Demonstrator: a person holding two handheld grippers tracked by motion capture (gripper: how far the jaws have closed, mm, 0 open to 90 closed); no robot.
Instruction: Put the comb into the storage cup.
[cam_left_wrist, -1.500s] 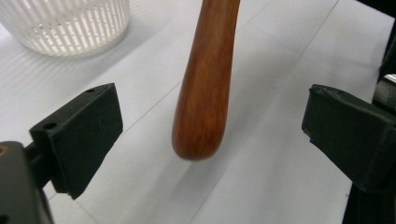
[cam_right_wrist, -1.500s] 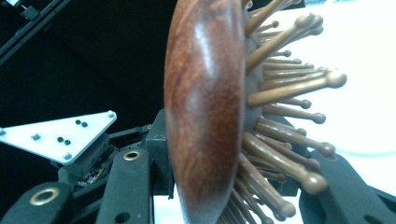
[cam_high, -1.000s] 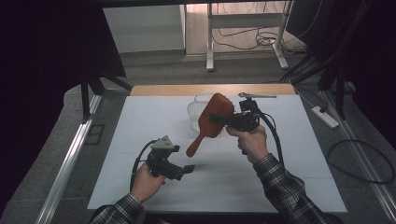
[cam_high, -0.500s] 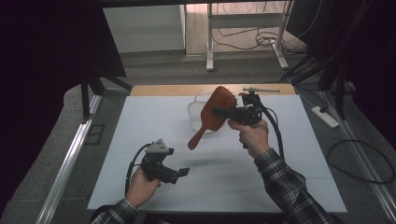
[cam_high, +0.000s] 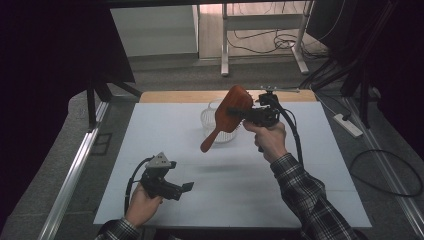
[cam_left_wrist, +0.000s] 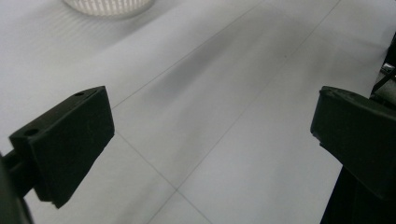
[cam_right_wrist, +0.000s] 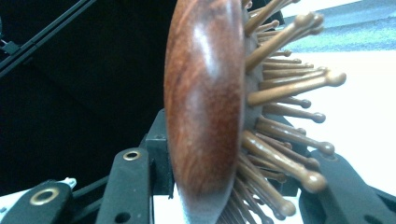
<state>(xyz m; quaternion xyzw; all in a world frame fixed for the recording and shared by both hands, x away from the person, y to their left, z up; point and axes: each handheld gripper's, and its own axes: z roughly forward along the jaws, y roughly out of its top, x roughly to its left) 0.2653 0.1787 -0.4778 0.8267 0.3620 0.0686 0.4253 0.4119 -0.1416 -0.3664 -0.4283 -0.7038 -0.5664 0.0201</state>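
Hairbrush (cam_right_wrist: 205, 107) — reddish wood, glossy polished back, paler matt wooden pins. Basket (cam_high: 212, 120) — translucent ribbed plastic. Table (cam_high: 300, 195) matt white, smooth sheet, bare wood far edge. Gripper pads (cam_left_wrist: 70, 140) matt black plastic.

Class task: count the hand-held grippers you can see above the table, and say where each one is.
2. The left gripper is low over the table's near left; the right gripper is raised near the far edge, holding a wooden hairbrush.
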